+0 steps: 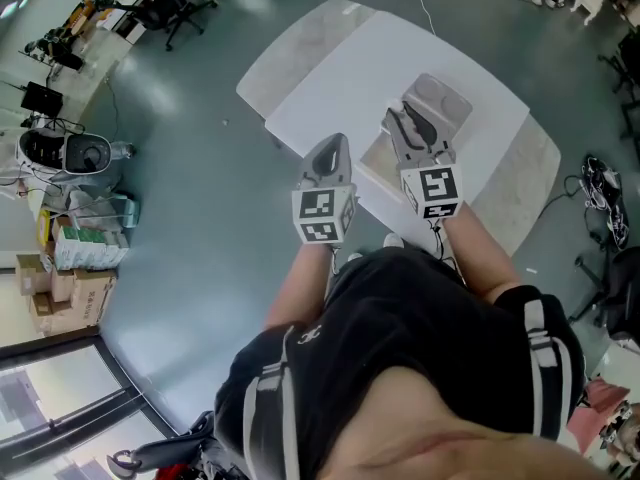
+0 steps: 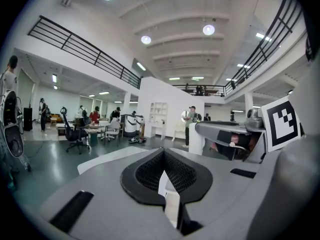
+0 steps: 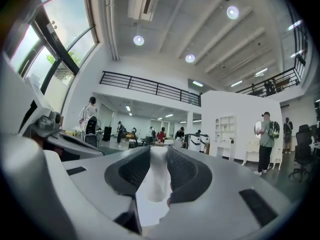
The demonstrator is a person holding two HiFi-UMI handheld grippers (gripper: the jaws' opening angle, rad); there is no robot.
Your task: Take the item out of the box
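A pale open box stands on the white table, with a beige flap lying toward me. I cannot make out what is inside it. My right gripper reaches over the box's near side; in the right gripper view its jaws stand apart, with only a white surface showing between them. Left of the box, my left gripper hovers over the table's near edge. The left gripper view shows its dark pads meeting at the tips with nothing held.
The table's front edge runs just ahead of my knees. Office chairs and a desk stand far left, cardboard boxes by the window, a cable on the floor beyond the table. People stand far off in the hall.
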